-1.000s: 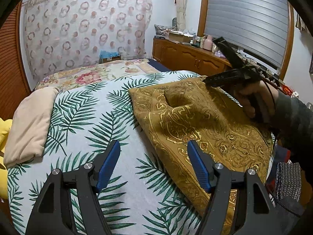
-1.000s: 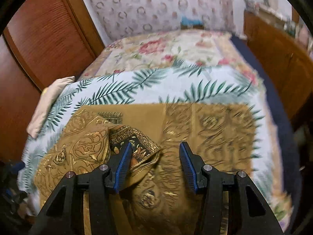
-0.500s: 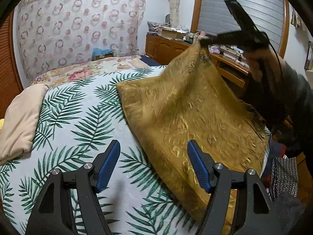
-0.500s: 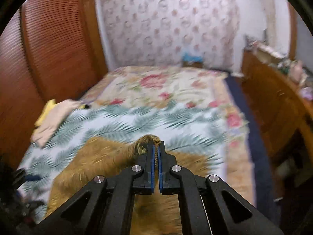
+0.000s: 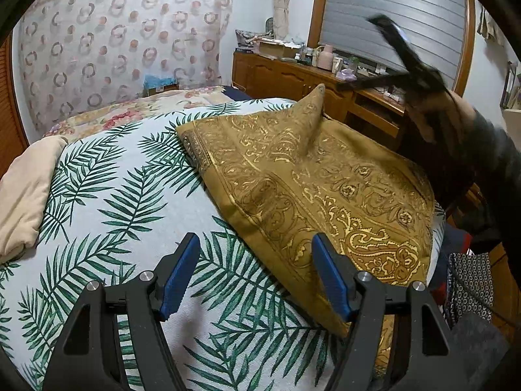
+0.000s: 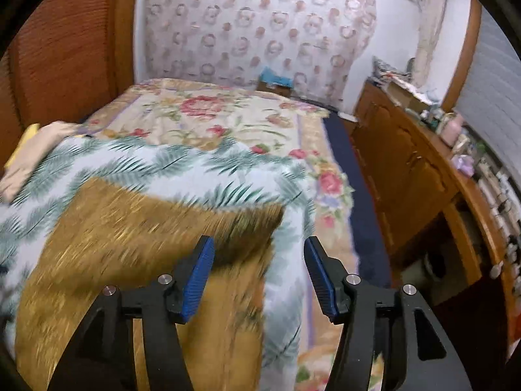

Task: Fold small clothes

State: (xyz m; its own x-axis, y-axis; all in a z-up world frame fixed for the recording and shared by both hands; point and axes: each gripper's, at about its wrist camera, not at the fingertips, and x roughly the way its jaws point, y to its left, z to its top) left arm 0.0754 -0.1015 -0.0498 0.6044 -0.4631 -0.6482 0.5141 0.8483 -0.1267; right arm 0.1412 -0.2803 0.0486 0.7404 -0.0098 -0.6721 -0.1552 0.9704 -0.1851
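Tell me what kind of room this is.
A home bedroom, most likely: a bed with a palm-leaf cover, a wooden dresser cluttered with small items along the wall, and a shuttered window beside a curtain.

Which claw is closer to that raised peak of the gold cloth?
Right. The right claw hangs open just above and beside the peak of the gold cloth, jaws having just opened. The left claw hovers open at the cloth's near edge.

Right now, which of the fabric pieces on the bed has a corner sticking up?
The gold paisley cloth: its far corner stands peaked. The beige folded cloth at the bed's left edge lies flat.
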